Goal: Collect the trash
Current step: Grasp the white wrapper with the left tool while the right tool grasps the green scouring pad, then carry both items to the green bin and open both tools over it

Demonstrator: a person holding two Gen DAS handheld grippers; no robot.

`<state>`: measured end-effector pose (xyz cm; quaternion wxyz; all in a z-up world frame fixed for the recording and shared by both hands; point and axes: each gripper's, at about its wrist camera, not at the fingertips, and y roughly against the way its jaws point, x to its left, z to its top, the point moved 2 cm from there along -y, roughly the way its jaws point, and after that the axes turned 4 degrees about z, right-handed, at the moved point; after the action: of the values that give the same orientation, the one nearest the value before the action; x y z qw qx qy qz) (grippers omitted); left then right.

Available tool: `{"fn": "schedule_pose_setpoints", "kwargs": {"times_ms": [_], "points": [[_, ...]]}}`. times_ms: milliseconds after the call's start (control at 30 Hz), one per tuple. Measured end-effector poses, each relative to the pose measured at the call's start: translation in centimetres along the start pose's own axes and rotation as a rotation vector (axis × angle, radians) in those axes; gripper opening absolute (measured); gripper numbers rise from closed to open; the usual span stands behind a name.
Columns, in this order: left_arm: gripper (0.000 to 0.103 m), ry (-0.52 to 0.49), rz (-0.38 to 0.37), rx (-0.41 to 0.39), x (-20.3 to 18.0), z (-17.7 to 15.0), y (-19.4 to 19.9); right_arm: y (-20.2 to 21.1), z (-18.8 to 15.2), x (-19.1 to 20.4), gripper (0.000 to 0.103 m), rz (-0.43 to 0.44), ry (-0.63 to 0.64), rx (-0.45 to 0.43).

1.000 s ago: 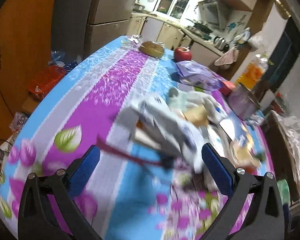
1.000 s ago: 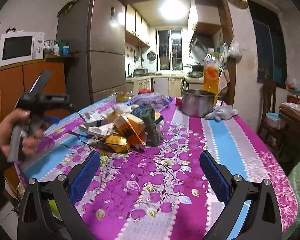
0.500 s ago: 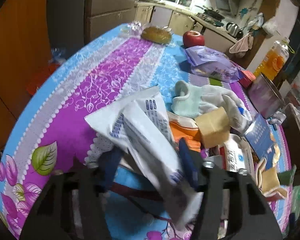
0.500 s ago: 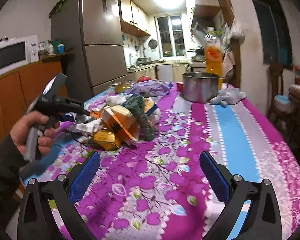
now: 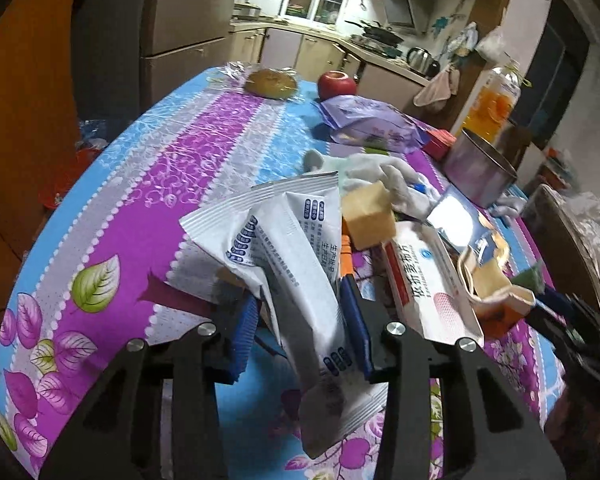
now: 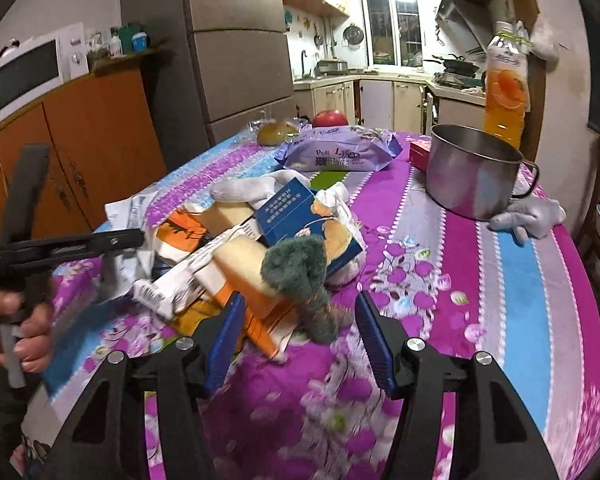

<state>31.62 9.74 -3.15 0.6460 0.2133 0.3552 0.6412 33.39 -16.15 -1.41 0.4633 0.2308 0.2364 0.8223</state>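
Left gripper (image 5: 300, 320) jaws have just been closing, now clenched on a white wrapper (image 5: 300, 264) at the pile's near edge on the counter (image 5: 148, 200): first pickup under way. Right gripper (image 6: 300, 328) jaws also closing, not yet gripping, straddling a green sponge (image 6: 300, 276). Count: two white wrappers, one box (image 5: 428, 284), one pot (image 6: 472, 172).

Ceiling-lit, glaring kitchen; dim, curved, blurred edges.

One apple (image 5: 337, 84), one pot (image 6: 470, 170), one juice bottle (image 6: 505, 94), one microwave (image 6: 32, 72), one purple bag (image 6: 340, 154), two white wrappers (image 5: 296, 248), one bun (image 5: 271, 83).
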Motion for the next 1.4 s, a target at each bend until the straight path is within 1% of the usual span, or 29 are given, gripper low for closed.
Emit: {"fn": "schedule_pose_setpoints", "kwargs": {"times_ms": [67, 133, 167, 200, 233, 267, 300, 433, 567, 667, 767, 833, 933, 967, 1067, 1100, 1200, 1233, 1300, 1333, 1400], "points": [[0.039, -0.008, 0.001, -0.002, -0.1, 0.0, 0.0, -0.8, 0.5, -0.5, 0.059, 0.006, -0.004, 0.011], [0.039, -0.009, -0.003, 0.0, -0.2, -0.1, 0.0, -1.5, 0.8, -0.7, 0.056, 0.021, -0.005, 0.026], [0.039, -0.01, -0.003, 0.0, -0.1, -0.1, 0.0, -1.8, 0.8, -0.8, 0.048, 0.035, -0.009, 0.035], [0.039, -0.009, -0.002, 0.0, -0.1, -0.1, 0.0, -2.0, 0.8, -0.9, 0.032, 0.045, -0.01, 0.041], [0.039, -0.008, -0.003, 0.0, 0.0, -0.2, 0.0, -2.1, 0.7, -0.8, 0.021, 0.052, -0.01, 0.044], [0.039, -0.007, 0.0, -0.004, 0.0, -0.2, 0.2, -1.9, 0.6, -0.8, 0.016, 0.044, -0.01, 0.037], [0.039, -0.005, 0.005, -0.011, 0.1, -0.3, 0.4, -1.5, 0.5, -0.8, 0.013, 0.047, -0.013, 0.024], [0.039, 0.006, 0.006, -0.044, 0.3, -0.4, 2.0, 0.9, 0.3, 0.1, 0.012, 0.052, 0.0, -0.037], [0.039, -0.003, 0.02, -0.095, 0.0, -0.5, 4.2, 4.2, 0.0, 0.6, 0.012, 0.052, -0.008, -0.109], [0.039, -0.012, 0.002, -0.128, -0.7, -0.5, 6.0, 7.1, -0.2, 0.7, 0.012, 0.048, -0.021, -0.161], [0.039, -0.044, -0.035, -0.168, -2.4, -0.3, 8.0, 10.5, -0.3, 0.6, 0.012, 0.0, -0.003, -0.21], [0.038, -0.077, -0.062, -0.189, -4.3, -0.2, 9.0, 12.6, -0.6, 0.0, 0.012, -0.031, -0.01, -0.227], [0.038, -0.139, -0.119, -0.2, -8.4, -0.2, 9.7, 16.9, -1.5, -2.0, 0.012, -0.126, -0.039, -0.247], [0.038, -0.166, -0.145, -0.205, -10.3, -0.3, 9.8, 18.0, -1.8, -2.6, 0.012, -0.148, -0.05, -0.249], [0.038, -0.232, -0.219, -0.211, -15.4, -0.7, 10.0, 22.3, -3.2, -5.2, 0.012, -0.252, -0.093, -0.257], [0.038, -0.255, -0.26, -0.207, -17.8, -0.8, 10.0, 24.0, -3.8, -6.2, 0.012, -0.293, -0.108, -0.259], [0.038, -0.314, -0.354, -0.196, -23.9, -1.5, 9.9, 28.4, -5.4, -8.8, 0.012, -0.391, -0.148, -0.26], [0.038, -0.331, -0.378, -0.189, -25.6, -1.7, 9.7, 30.5, -6.1, -9.9, 0.012, -0.433, -0.164, -0.261], [0.038, -0.387, -0.442, -0.18, -30.2, -2.6, 9.8, 33.1, -7.1, -11.8, 0.012, -0.48, -0.193, -0.264], [0.038, -0.407, -0.463, -0.179, -31.7, -3.1, 9.9, 35.3, -8.0, -13.2, 0.012, -0.514, -0.223, -0.268], [0.038, -0.47, -0.517, -0.169, -36.2, -4.5, 9.9, 37.8, -9.4, -15.3, 0.012, -0.551, -0.267, -0.268]]}}
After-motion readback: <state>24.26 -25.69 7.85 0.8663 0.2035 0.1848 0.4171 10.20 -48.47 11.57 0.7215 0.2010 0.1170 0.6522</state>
